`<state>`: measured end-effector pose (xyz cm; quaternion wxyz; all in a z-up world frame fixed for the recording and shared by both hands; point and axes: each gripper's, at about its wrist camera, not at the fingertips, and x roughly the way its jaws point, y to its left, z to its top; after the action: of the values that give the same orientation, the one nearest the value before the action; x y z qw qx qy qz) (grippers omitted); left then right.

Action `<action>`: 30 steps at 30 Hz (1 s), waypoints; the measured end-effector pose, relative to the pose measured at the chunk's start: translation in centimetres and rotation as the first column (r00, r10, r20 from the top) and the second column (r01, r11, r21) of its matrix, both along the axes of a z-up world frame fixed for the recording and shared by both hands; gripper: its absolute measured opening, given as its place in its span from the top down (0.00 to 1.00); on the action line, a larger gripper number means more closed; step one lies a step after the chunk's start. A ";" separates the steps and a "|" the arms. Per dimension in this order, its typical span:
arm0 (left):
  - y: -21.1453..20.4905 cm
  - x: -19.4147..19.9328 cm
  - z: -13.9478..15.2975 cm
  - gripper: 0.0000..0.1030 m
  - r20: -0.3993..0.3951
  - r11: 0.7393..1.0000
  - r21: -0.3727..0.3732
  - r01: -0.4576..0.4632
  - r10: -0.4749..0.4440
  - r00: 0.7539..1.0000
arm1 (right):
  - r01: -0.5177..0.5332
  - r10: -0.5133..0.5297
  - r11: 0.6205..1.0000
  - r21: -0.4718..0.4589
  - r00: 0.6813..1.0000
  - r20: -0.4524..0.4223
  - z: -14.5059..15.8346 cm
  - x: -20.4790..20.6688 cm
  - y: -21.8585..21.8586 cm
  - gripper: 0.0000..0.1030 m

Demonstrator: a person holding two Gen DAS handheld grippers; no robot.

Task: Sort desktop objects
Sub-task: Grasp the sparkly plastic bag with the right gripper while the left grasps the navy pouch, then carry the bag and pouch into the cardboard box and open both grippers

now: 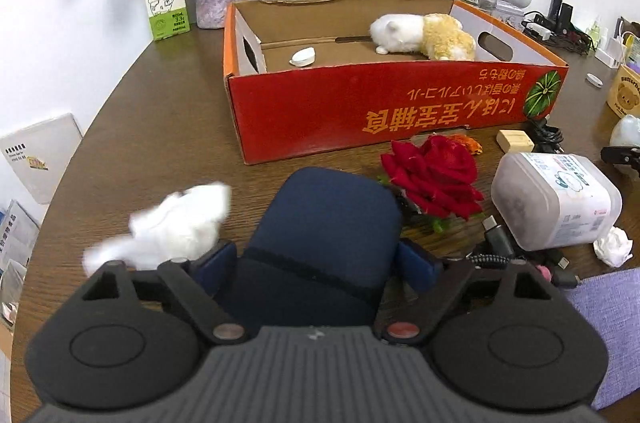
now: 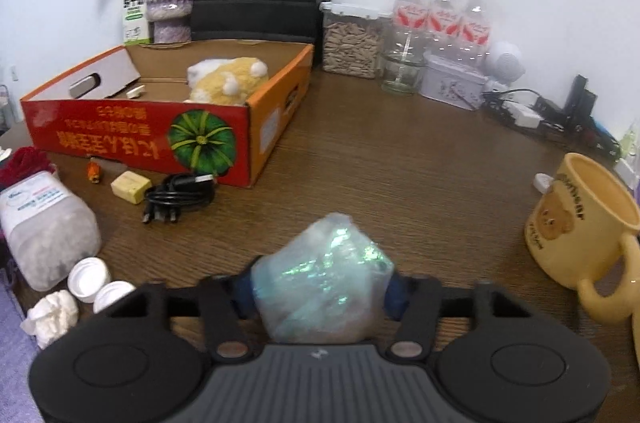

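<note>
Wood grain, cardboard, plush and plastic

The worktop (image 2: 400, 159) is dark brown wood-grain with a matt finish. The red box (image 1: 360, 111) is printed cardboard, faintly glossy outside and raw brown inside, and holds a fluffy plush toy (image 1: 424, 35) at 1 o'clock. The navy case (image 1: 324, 235) looks like smooth matt fabric. The rose (image 1: 432, 175) has velvety cloth-like petals. The translucent lump (image 2: 324, 275) shows an iridescent, glossy film. The yellow mug (image 2: 580, 223) looks smooth and glazed, and the bottles (image 2: 444, 15) are clear plastic.
</note>
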<state>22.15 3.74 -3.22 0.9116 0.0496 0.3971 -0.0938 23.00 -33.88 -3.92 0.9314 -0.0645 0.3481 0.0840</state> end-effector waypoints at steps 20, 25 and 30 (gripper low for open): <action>1.1 -2.2 6.3 0.36 0.160 0.995 -0.082 -0.060 0.072 0.984 | -0.118 0.103 0.991 0.064 0.974 0.203 6.5 -0.2 3.9 0.55; 1.1 -0.1 10.1 0.36 0.226 0.992 -0.114 -0.052 0.077 0.971 | -0.174 0.154 0.983 0.061 0.955 0.252 8.9 2.7 6.9 0.55; 0.5 4.3 12.7 0.36 0.224 0.989 -0.136 -0.060 0.090 0.971 | -0.213 0.191 0.975 0.067 0.951 0.244 10.5 7.0 10.3 0.55</action>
<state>26.43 4.20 9.44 0.9555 -0.0138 0.2839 -0.0784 29.98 -23.56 6.54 0.9546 -0.0663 0.2224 0.1868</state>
